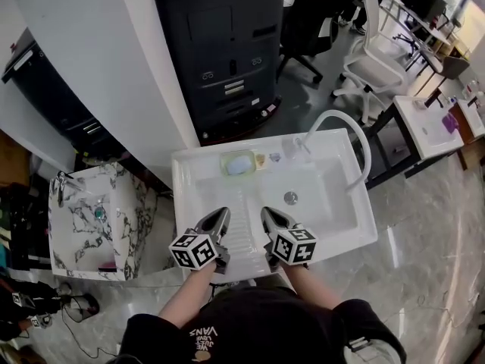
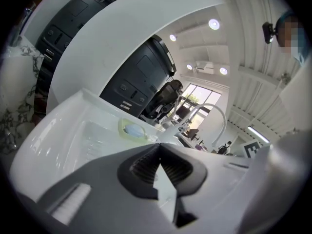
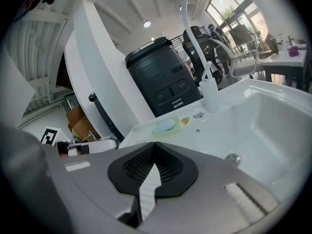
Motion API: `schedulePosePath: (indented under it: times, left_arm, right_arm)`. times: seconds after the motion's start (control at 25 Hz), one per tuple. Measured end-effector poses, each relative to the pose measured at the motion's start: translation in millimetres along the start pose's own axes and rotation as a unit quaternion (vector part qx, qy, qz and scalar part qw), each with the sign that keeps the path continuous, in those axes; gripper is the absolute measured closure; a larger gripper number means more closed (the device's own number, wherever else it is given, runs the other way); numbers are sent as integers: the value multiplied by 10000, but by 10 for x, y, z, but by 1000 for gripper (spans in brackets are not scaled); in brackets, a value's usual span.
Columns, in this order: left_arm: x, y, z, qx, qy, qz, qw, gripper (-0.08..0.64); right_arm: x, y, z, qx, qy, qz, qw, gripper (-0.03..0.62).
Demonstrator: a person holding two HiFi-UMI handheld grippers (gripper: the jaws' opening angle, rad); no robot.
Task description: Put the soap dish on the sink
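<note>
Already on sink point(image 1: 186, 182), green soap dish point(image 1: 237, 163) with blue soap point(image 1: 242, 164); left gripper point(image 1: 224, 213) and right gripper point(image 1: 266, 211) closed, empty.

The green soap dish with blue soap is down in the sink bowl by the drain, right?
No. The green soap dish with blue soap sits up on the sink's back ledge, away from the drain. The head view shows it.

A white curved wall point(image 1: 98, 67) fills the upper left, a black cabinet point(image 1: 227, 51) stands at upper centre, and a white office chair point(image 1: 375, 59) sits upper right on glossy grey floor point(image 1: 432, 279).
</note>
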State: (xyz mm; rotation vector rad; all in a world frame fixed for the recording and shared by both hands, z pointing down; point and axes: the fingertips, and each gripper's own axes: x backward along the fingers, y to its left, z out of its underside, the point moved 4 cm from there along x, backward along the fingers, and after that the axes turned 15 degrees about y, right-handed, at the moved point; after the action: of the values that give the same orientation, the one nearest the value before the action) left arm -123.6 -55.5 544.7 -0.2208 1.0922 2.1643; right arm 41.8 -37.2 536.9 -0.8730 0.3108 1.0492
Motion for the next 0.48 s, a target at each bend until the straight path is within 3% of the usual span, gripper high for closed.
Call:
schedulePosePath:
  times: [0.48]
  left_arm:
    - [284, -222, 266, -810, 302, 0, 9963, 508]
  right_arm:
    - [335, 178, 275, 367, -183, 298, 9987, 589]
